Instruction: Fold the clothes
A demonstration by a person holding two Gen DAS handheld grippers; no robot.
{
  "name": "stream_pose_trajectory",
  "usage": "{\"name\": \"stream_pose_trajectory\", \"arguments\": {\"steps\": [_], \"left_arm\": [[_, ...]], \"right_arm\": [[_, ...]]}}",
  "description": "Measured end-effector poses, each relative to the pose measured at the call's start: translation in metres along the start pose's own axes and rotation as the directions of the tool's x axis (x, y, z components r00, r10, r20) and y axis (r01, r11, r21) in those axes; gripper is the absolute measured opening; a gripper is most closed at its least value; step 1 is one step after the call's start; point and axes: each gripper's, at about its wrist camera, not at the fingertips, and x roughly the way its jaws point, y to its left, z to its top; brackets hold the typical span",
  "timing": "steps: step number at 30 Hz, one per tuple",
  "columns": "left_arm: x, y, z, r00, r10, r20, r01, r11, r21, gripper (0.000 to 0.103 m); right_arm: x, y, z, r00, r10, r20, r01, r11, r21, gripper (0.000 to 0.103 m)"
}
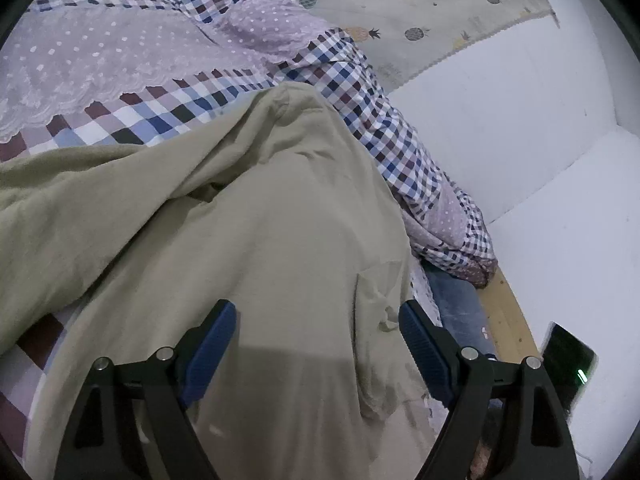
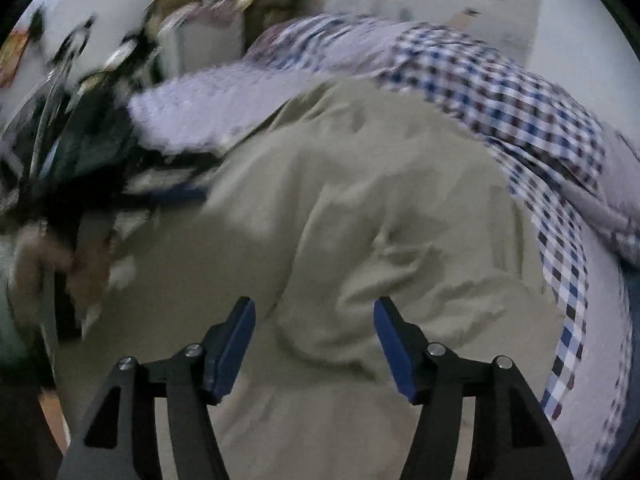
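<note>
Khaki garment (image 1: 256, 216) lies rumpled on the checked bedspread (image 1: 160, 116) — extending toward 12 o'clock. Left tongs (image 1: 318, 316) and right tongs (image 2: 314, 312) — both spread, empty, above the fabric.

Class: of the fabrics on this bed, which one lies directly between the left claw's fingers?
The plain olive-green garment; the checked quilt lies beyond it.

there are two tongs, the left tongs (image 1: 318, 320) and the right tongs (image 2: 314, 320), each with two blue pads, one khaki garment (image 1: 248, 208), one checked quilt (image 1: 120, 60), one pineapple-print sheet (image 1: 420, 0) and one dark phone (image 1: 566, 364).
</note>
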Motion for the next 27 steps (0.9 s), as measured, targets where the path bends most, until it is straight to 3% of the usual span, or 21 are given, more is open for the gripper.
{"name": "stream_pose_trajectory", "arguments": {"steps": [6,10,16,19,23,25,27], "left_arm": [[-0.003,0.006,0.004,1.000,-0.016,0.002,0.016,0.999,-0.051,0.087],[-0.005,0.009,0.005,1.000,-0.027,0.003,0.027,0.997,-0.073,0.087],[-0.010,0.008,0.010,0.999,-0.043,0.014,0.044,0.995,-0.090,0.087],[-0.014,0.009,0.014,0.998,-0.053,0.022,0.054,0.994,-0.098,0.087],[-0.022,0.011,0.021,0.996,-0.073,0.043,0.077,0.990,-0.117,0.087],[-0.026,0.013,0.024,0.995,-0.086,0.056,0.093,0.988,-0.126,0.087],[-0.030,0.013,0.027,0.993,-0.100,0.066,0.108,0.985,-0.133,0.087]], "right_arm": [[0.031,-0.057,0.020,1.000,0.008,-0.007,-0.006,0.956,0.292,0.066],[0.038,-0.050,0.048,0.998,0.041,0.042,-0.051,0.954,0.297,0.066],[0.079,-0.064,0.090,0.998,0.034,-0.059,-0.006,0.903,0.429,0.064],[0.105,-0.063,0.099,0.988,0.001,-0.156,0.067,0.902,0.426,0.045],[0.119,-0.058,0.106,0.972,-0.069,-0.226,0.147,0.927,0.346,0.010],[0.106,-0.053,0.109,0.980,-0.062,-0.188,0.120,0.941,0.317,0.003],[0.073,-0.041,0.114,0.997,0.033,-0.070,-0.014,0.967,0.255,0.003]]}}
